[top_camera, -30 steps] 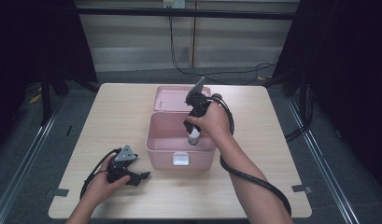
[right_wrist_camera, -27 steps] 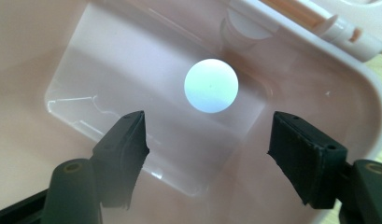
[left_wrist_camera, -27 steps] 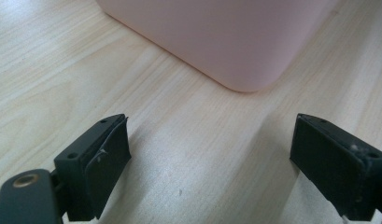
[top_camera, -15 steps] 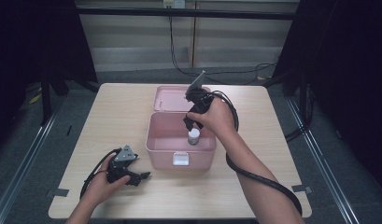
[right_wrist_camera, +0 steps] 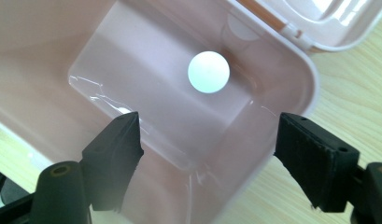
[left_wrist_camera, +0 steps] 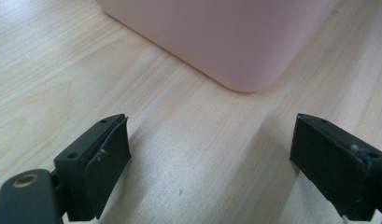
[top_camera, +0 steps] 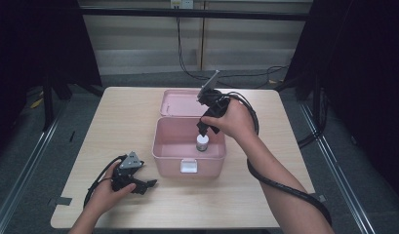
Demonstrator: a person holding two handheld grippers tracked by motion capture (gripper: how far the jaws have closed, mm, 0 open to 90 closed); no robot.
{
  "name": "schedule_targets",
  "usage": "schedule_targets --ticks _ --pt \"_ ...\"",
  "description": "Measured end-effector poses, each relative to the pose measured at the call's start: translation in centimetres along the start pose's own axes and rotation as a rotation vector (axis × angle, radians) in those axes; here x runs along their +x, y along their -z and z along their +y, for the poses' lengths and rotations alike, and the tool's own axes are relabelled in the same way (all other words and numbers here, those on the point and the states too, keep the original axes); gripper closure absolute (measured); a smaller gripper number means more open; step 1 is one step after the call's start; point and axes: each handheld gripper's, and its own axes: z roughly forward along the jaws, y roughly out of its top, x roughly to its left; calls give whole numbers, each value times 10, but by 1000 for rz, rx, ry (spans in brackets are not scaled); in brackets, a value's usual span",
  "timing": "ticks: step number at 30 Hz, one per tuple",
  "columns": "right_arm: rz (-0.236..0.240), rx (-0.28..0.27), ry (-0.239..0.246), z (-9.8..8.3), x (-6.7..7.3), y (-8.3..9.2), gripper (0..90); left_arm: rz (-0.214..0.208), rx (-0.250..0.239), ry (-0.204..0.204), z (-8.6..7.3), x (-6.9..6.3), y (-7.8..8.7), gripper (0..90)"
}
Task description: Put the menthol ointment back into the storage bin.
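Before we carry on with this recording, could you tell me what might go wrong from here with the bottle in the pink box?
The small white-capped bottle stands upright, free, inside the pink box; the right gripper, jaws just opened and empty, hangs close above it, so a careless withdrawal could tip it. The open lid lies behind, right by that hand's cable. The left gripper rests open near the box's front corner and might nudge it.

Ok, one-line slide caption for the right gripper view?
Open right tool above the pink box, small white-capped bottle standing free inside.
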Motion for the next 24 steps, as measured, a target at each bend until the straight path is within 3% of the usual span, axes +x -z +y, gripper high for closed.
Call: schedule_targets --ticks 10,24 --pt "6 -30 3 -16 -13 21 233 0 0 0 0 0 0 114" --pt "11 -42 0 -44 -35 31 232 0 -1 0 0 0 0 113"
